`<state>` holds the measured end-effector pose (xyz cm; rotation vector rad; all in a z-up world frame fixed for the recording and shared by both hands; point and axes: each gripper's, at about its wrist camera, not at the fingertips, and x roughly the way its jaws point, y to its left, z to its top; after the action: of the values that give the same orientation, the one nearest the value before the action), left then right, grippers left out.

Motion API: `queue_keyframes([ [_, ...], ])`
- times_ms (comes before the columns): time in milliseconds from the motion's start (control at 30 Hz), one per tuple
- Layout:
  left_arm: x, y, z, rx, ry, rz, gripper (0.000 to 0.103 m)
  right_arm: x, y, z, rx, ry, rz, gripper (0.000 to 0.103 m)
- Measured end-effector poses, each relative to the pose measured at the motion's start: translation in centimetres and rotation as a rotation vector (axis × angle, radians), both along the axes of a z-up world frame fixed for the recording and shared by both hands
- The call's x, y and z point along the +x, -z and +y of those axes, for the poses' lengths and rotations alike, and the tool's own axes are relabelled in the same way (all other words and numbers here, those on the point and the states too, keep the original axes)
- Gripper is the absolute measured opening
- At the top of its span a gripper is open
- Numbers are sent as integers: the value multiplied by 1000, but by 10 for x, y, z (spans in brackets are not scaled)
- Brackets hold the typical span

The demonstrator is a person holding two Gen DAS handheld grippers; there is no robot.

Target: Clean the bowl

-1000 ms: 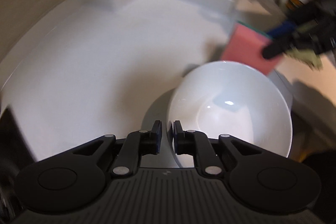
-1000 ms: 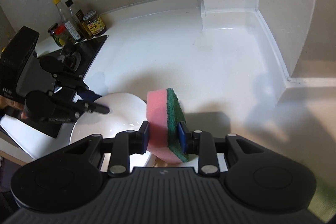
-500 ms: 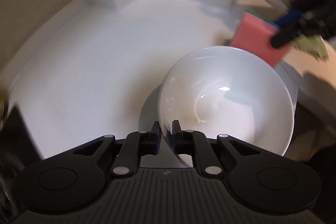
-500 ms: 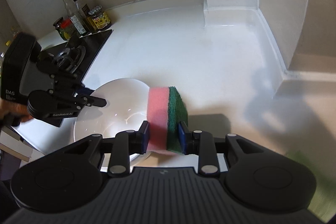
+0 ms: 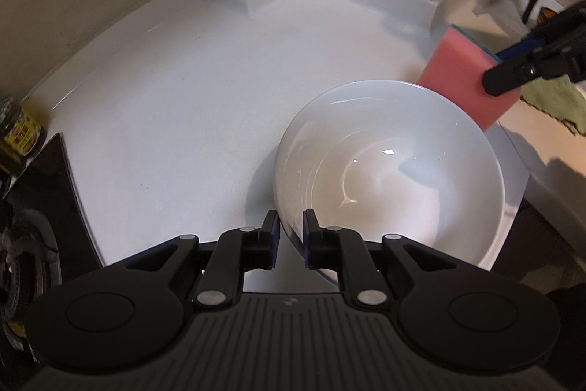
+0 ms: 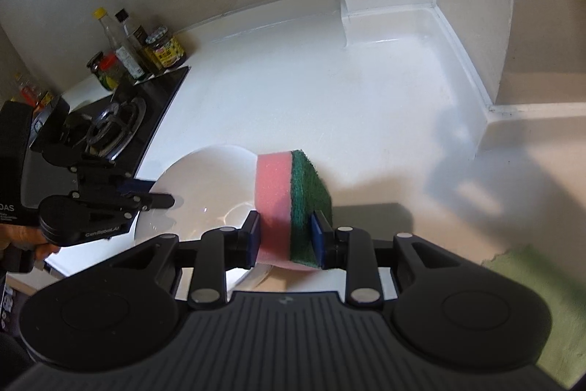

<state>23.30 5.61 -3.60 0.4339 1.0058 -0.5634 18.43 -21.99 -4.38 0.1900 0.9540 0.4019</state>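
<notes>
counter (image 5: 175, 105): smooth glossy white, filling frame centre | bowl (image 5: 388, 171): round glazed white, nothing inside, sitting lower right, left gripper (image 5: 291, 226) clamping its near rim | sponge (image 6: 291, 207): soft pink foam with coarse green scouring layer, right gripper (image 6: 285, 237) squeezing it at bowl's edge

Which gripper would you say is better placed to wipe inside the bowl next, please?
Right. The right gripper is shut on the sponge at the white bowl's rim, while the left gripper pinches the near rim.
</notes>
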Motion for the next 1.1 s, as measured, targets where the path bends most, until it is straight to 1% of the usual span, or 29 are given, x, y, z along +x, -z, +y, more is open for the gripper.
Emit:
queue_keyframes([
  [133,2,-1,-3,36,99,-29,13,12,0,1,-7,-22,-2,25],
  [267,5,0,-10,91,231,-55,14,23,0,3,-14,-45,-4,25],
  [333,9,-1,-12,101,265,-53,14,29,0,3,-18,-56,-4,25],
  [500,9,-4,-9,105,256,-45,14,35,0,5,-28,-77,-4,25],
  [633,5,-6,-4,96,235,-43,14,34,0,5,-23,-74,-5,25],
  [867,1,-8,-7,110,209,-40,14,31,0,7,-25,-62,-9,25],
  [1000,0,-9,-8,104,164,-36,14,28,0,6,-25,-53,-13,25],
  [1067,1,-10,-6,88,113,-20,15,26,0,6,-22,-47,-15,25],
  [1100,2,-11,-3,69,67,-11,15,25,1,5,-18,-42,-17,25],
])
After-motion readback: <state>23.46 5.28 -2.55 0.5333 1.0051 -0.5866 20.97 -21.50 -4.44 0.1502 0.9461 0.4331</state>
